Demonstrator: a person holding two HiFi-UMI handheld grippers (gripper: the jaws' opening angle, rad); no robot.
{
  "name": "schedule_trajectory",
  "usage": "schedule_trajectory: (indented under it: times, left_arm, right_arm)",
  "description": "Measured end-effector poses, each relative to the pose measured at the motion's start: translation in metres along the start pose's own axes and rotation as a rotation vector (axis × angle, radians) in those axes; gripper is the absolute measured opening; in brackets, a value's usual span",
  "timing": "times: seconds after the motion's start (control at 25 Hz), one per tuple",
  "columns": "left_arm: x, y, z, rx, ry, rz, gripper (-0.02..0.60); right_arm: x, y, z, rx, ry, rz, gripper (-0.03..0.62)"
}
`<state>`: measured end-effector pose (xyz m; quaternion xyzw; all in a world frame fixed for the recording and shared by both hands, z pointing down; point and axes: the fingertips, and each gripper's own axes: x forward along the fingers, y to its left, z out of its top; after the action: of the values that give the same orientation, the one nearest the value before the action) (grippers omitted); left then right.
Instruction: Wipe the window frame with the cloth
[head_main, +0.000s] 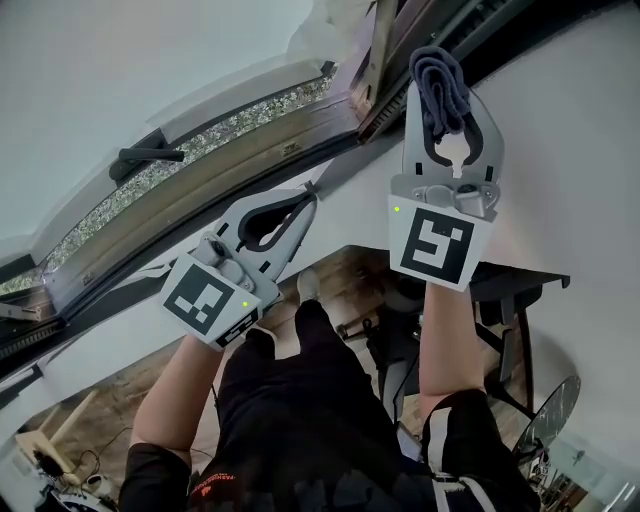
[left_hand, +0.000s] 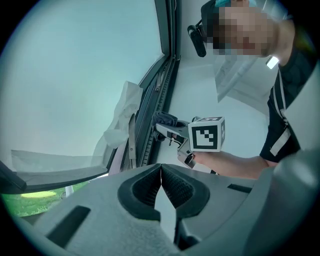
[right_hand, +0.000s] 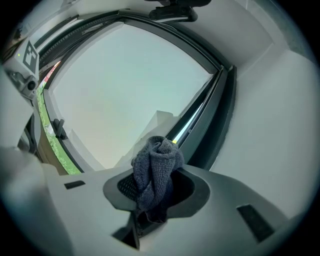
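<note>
A dark grey-blue cloth (head_main: 440, 85) is bunched between the jaws of my right gripper (head_main: 441, 72), which is shut on it. The cloth is held up close to the corner of the dark window frame (head_main: 385, 105). In the right gripper view the cloth (right_hand: 157, 167) stands out of the right gripper (right_hand: 154, 186), with the frame (right_hand: 216, 112) just beyond it. My left gripper (head_main: 306, 198) is lower and to the left, near the frame's bottom rail (head_main: 240, 155). Its jaws are shut on nothing in the left gripper view (left_hand: 161, 166), where the cloth (left_hand: 165, 119) also shows.
A black window handle (head_main: 150, 155) sits on the sash at the left. Crumpled plastic film (left_hand: 122, 117) hangs by the frame. A white wall (head_main: 570, 150) lies to the right. Below are the person's legs (head_main: 300, 400), a black stand (head_main: 515, 290) and a fan (head_main: 555, 415).
</note>
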<state>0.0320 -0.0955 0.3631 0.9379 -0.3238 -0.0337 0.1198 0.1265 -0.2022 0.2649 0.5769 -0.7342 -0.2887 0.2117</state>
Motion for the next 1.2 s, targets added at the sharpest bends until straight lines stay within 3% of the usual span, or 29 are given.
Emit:
schedule_trajectory:
  times: [1.2]
  left_arm:
    - [-0.004,0.012,-0.062,-0.065,0.087,0.032,0.021]
  right_arm:
    - [-0.001,0.092,-0.109,0.128,0.156,0.111,0.103]
